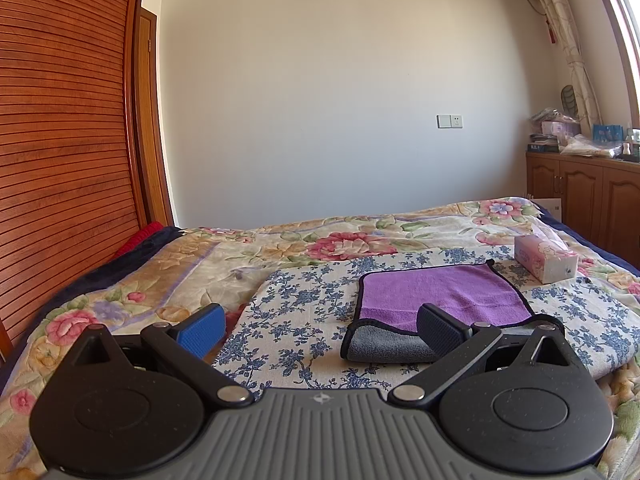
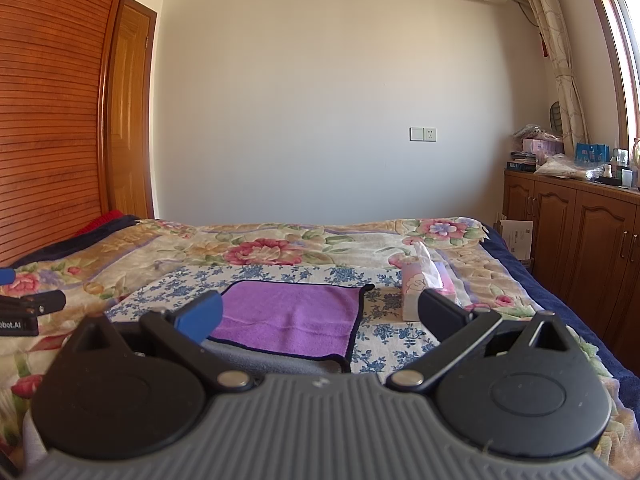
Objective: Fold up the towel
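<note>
A purple towel [image 1: 440, 292] with a dark border and grey underside lies on a blue-flowered cloth [image 1: 304, 312] on the bed; its near edge is folded over, showing grey. My left gripper [image 1: 320, 330] is open and empty, just in front of the towel's near left corner. In the right wrist view the towel [image 2: 292, 312] lies straight ahead. My right gripper [image 2: 320, 316] is open and empty, its fingers spread at either side of the towel's near edge. The left gripper's body shows at the left edge [image 2: 24, 312].
A pink tissue box [image 1: 546, 258] stands on the bed right of the towel, also in the right wrist view [image 2: 420, 292]. A slatted wooden wardrobe [image 1: 60, 140] is on the left. Wooden cabinets [image 2: 580, 240] with clutter stand at the right.
</note>
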